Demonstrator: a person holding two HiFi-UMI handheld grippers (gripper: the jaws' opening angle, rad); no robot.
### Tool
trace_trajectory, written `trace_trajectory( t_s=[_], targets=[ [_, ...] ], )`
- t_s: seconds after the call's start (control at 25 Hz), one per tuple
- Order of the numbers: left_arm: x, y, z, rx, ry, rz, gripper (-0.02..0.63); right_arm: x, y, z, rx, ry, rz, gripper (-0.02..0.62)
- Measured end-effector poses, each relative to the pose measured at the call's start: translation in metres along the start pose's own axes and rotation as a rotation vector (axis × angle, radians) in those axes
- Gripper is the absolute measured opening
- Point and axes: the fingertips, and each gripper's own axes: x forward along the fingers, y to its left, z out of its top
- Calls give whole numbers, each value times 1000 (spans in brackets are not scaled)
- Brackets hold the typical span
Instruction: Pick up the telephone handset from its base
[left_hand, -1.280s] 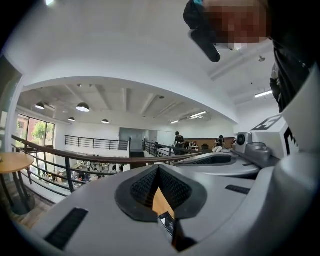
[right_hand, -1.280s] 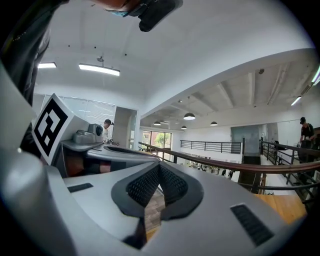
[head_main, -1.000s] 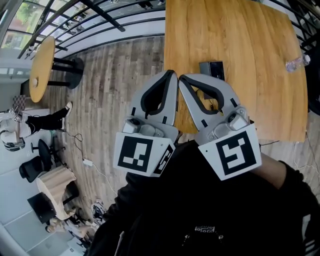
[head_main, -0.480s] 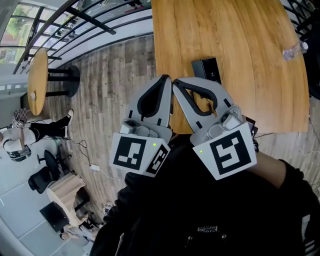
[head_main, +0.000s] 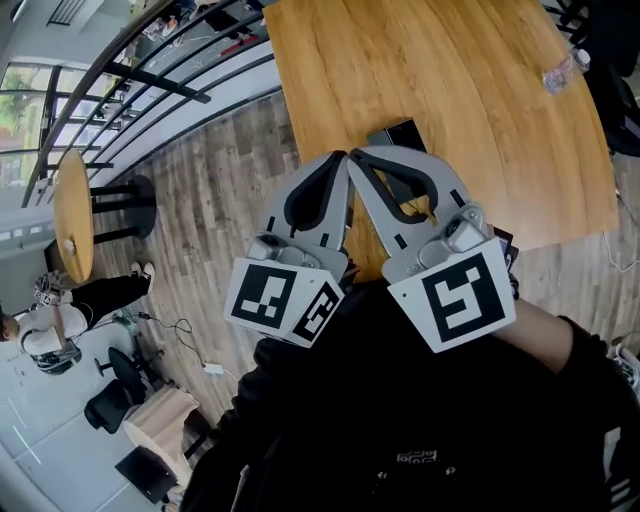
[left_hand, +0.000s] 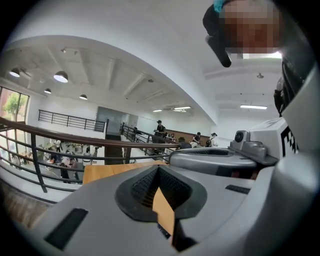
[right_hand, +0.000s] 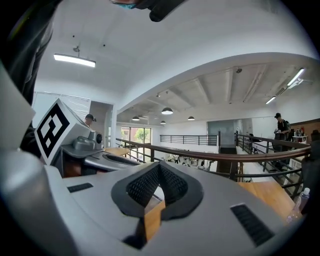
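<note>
The telephone (head_main: 397, 134) is a black box on the wooden table (head_main: 470, 90), near its front-left edge. Only its far end shows; my right gripper hides the rest, so I cannot make out the handset. Both grippers are held close to my body, tips side by side over the table's near edge. The left gripper (head_main: 341, 160) is shut with nothing in it, just left of the phone. The right gripper (head_main: 357, 156) is shut and empty too, its body lying over the phone. In the gripper views the left gripper (left_hand: 158, 169) and the right gripper (right_hand: 159, 165) have their pads together.
A clear plastic bottle (head_main: 560, 72) lies at the table's far right. Beyond the table's left edge is plank floor and a black railing (head_main: 170, 85). A round wooden table (head_main: 72, 215) stands far left. People sit and stand further off.
Both grippers have edged forward and down toward the table, still shut. The right one now covers more of the phone. The head view has swung, shifting the table up and left.
</note>
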Motion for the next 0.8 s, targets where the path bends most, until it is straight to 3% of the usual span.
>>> trace_trajectory(
  t_s=[0.24,0.44,0.56,0.72,0.8],
  targets=[
    [-2,4,-1,-31,-28,-35,6,2,6,9,2,-8,-39,17],
    [4,18,-21,-189,-16,-84,6,9,6,3,16,14,-37,17],
    [10,26,-42,-261,19,-112,44,14,7,0,23,29,-27,17],
    [18,31,-82,-266,86,-149,115,20,15,-4,36,59,4,17],
    [22,30,-106,-310,126,-190,152,21,18,-3,27,60,15,17]
  ],
)
